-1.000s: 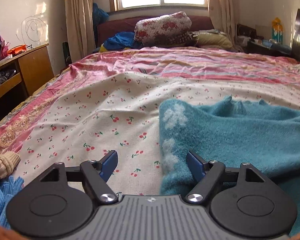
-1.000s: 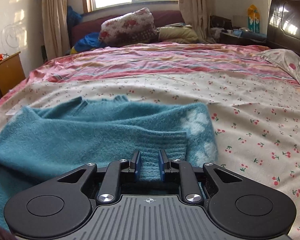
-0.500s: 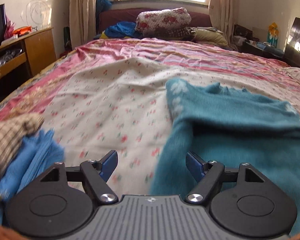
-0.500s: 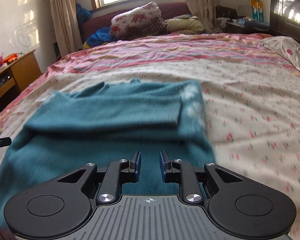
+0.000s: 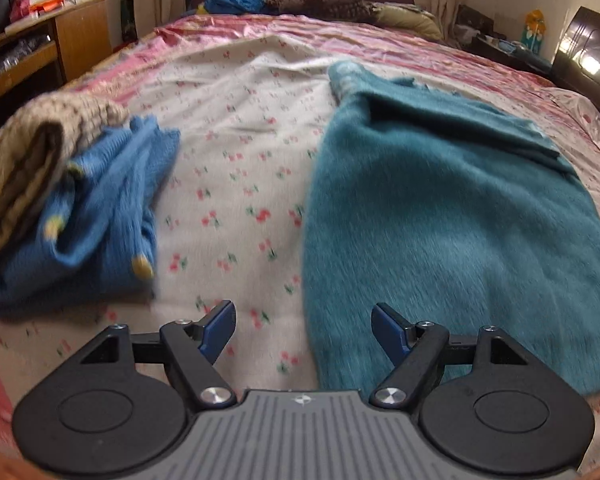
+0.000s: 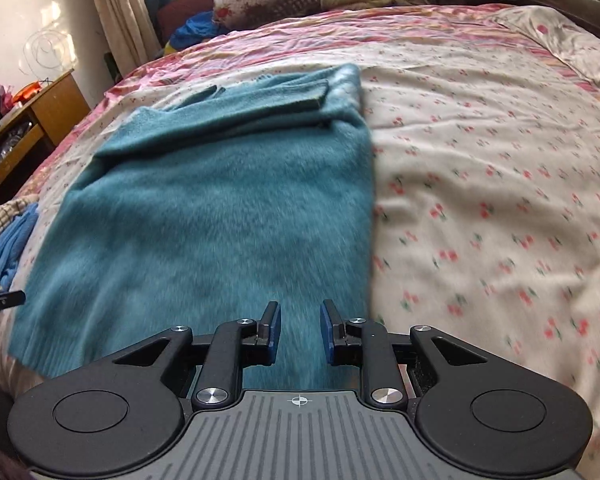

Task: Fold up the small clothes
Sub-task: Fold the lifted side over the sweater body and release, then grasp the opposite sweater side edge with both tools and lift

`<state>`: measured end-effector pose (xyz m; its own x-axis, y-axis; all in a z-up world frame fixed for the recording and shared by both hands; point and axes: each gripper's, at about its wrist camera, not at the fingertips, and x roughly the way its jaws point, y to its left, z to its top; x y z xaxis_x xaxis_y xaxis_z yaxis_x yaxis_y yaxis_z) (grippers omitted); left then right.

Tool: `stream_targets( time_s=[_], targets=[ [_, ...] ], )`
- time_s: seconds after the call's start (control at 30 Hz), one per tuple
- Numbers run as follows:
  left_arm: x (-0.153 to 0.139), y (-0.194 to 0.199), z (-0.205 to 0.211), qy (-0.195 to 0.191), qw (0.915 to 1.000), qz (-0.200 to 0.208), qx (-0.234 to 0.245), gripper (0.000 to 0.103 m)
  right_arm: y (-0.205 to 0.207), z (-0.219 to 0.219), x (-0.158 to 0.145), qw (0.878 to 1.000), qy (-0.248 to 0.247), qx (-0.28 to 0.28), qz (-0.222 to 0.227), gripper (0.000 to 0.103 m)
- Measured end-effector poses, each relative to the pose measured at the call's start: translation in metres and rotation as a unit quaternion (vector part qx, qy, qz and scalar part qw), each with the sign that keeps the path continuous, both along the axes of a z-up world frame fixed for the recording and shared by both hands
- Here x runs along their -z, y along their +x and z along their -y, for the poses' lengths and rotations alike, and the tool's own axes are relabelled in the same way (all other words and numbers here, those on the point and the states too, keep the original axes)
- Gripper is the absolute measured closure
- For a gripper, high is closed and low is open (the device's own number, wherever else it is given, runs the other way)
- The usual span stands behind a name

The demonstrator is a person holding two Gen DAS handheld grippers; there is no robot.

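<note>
Both grippers have drawn back from the sleeve fold to the near hem of the teal sweater (image 6: 220, 208), which lies on the bed (image 6: 480, 184); the bottom fold looks next. The left gripper (image 5: 303, 330) hangs wide open, empty, at the hem's nine o'clock edge. The right gripper (image 6: 299, 332) stands narrowly parted over the hem, gripping nothing.

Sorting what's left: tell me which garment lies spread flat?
The teal sweater, spread flat on the bedsheet. The blue knit and beige knit are bunched together.
</note>
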<state>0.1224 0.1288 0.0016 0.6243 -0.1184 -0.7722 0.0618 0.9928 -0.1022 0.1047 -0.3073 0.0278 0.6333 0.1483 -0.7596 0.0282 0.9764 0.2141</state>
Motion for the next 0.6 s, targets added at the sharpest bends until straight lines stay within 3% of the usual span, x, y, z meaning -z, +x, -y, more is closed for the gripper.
stream_targets(
  time_s=[0.1,0.3,0.5,0.6],
  targets=[
    [0.007,-0.01,0.006,0.003,0.9999,-0.009,0.014,0.022,-0.014,0.006,0.0,1.0,-0.002,0.012,-0.001,0.072],
    [0.013,-0.008,0.011,-0.001,0.9997,-0.014,0.02,0.024,-0.029,0.014,0.021,0.998,0.045,0.021,-0.044,0.072],
    [0.011,-0.006,0.009,-0.015,0.9995,-0.017,0.021,0.028,-0.037,0.01,0.026,0.995,0.086,0.001,-0.042,0.071],
    [0.011,-0.006,0.009,-0.028,0.9992,-0.018,0.023,0.041,-0.038,0.01,0.026,0.994,0.107,-0.006,-0.038,0.071]
  ],
)
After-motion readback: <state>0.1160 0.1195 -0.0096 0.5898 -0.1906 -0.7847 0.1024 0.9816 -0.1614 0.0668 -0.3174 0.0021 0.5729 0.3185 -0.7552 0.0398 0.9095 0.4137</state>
